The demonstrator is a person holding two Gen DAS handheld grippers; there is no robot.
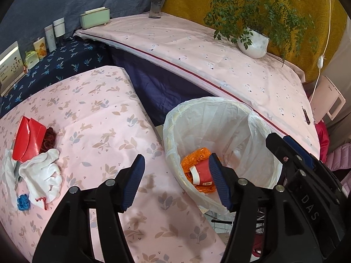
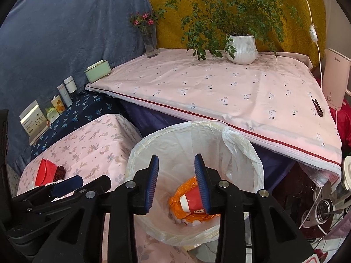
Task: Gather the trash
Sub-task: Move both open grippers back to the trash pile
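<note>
A bin [image 1: 219,103] with a white liner stands by the pink rabbit-print table [image 1: 105,118]. In it lie an orange wrapper [image 1: 193,155] and a red paper cup [image 1: 200,171], also seen as wrapper [image 2: 186,186] and cup [image 2: 193,199] in the right wrist view. My left gripper [image 1: 175,156] is open and empty, over the table edge and the bin's rim. My right gripper [image 2: 176,156] hovers open over the bin [image 2: 175,127], nothing between its pads. More trash sits at the table's left: red folded paper [image 1: 28,140], a white crumpled cloth [image 1: 41,173], a blue scrap [image 1: 23,201].
A second pink-covered table [image 1: 219,61] behind the bin carries a potted plant [image 1: 253,43], a flower vase [image 1: 156,4] and a green box [image 1: 94,18]. Bottles and boxes [image 1: 50,37] line a dark blue shelf at left. Cables and metal items [image 2: 322,208] lie right of the bin.
</note>
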